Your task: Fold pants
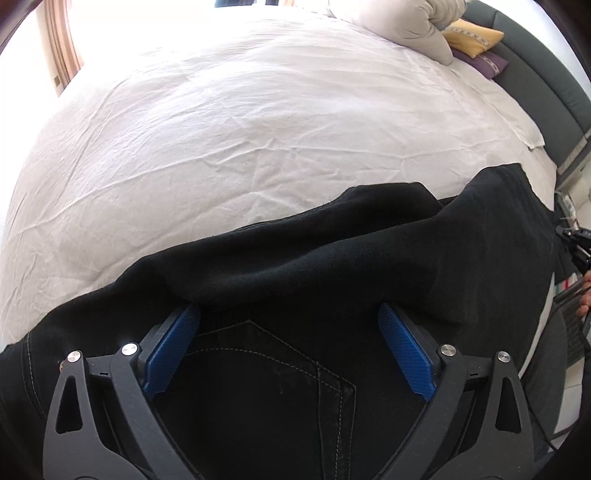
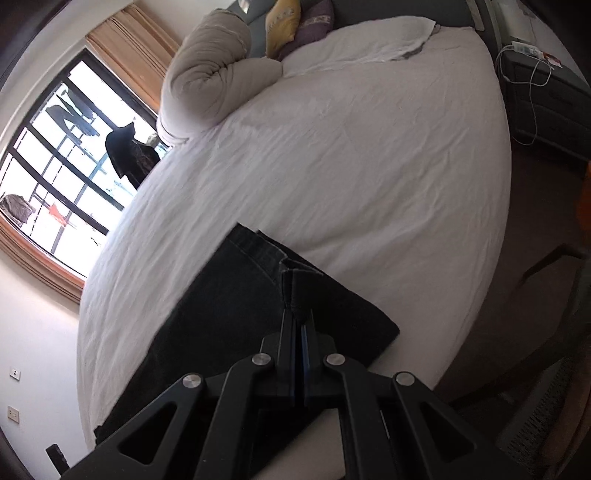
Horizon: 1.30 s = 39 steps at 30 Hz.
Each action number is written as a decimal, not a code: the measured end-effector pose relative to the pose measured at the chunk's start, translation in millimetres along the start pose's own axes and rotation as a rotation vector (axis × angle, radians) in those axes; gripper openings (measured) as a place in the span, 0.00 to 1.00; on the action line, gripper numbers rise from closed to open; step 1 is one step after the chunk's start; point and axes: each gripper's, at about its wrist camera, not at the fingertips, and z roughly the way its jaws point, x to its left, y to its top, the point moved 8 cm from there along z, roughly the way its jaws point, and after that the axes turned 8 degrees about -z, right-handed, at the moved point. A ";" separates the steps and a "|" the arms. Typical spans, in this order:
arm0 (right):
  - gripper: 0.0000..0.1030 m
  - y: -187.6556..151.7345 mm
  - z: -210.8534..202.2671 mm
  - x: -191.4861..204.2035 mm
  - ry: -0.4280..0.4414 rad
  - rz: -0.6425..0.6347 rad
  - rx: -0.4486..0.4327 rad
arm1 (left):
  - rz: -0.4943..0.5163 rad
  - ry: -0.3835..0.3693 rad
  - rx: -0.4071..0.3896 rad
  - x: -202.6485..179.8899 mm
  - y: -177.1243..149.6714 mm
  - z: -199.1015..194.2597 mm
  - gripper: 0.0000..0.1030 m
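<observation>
Black pants (image 1: 280, 266) lie along the near edge of a bed with a white sheet (image 1: 229, 129). In the left wrist view my left gripper (image 1: 290, 314) is open, its blue pads (image 1: 173, 347) apart just above the seat and back pocket (image 1: 266, 365), under a raised fold of cloth. In the right wrist view the pants (image 2: 229, 302) stretch away from me across the sheet (image 2: 351, 166). My right gripper (image 2: 299, 314) is shut on an edge of the pants and holds it slightly lifted.
A rolled beige duvet (image 2: 207, 81) and yellow (image 2: 280, 22) and purple (image 2: 314, 18) pillows sit at the head of the bed. A dark nightstand with cables (image 2: 535, 74) stands to the right. A window with a curtain (image 2: 66, 155) is on the left.
</observation>
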 end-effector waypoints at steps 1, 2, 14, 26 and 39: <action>0.03 -5.9 4.2 -7.5 -0.012 0.019 0.016 | 0.002 0.003 -0.001 -0.6 0.9 0.6 0.96; 0.03 -12.1 7.9 -15.0 -0.022 0.049 0.030 | -0.001 0.003 -0.001 -1.1 2.3 1.4 0.96; 0.03 -21.0 0.2 -22.6 -0.077 0.106 -0.004 | -0.021 -0.023 -0.009 6.0 17.9 -5.5 0.96; 0.03 -28.1 12.7 -36.9 -0.083 0.126 0.026 | -0.021 -0.026 -0.021 10.3 13.4 -3.7 0.96; 0.08 -32.1 17.6 -45.0 -0.037 0.133 0.083 | 0.020 -0.080 -0.140 26.1 37.3 -62.1 0.96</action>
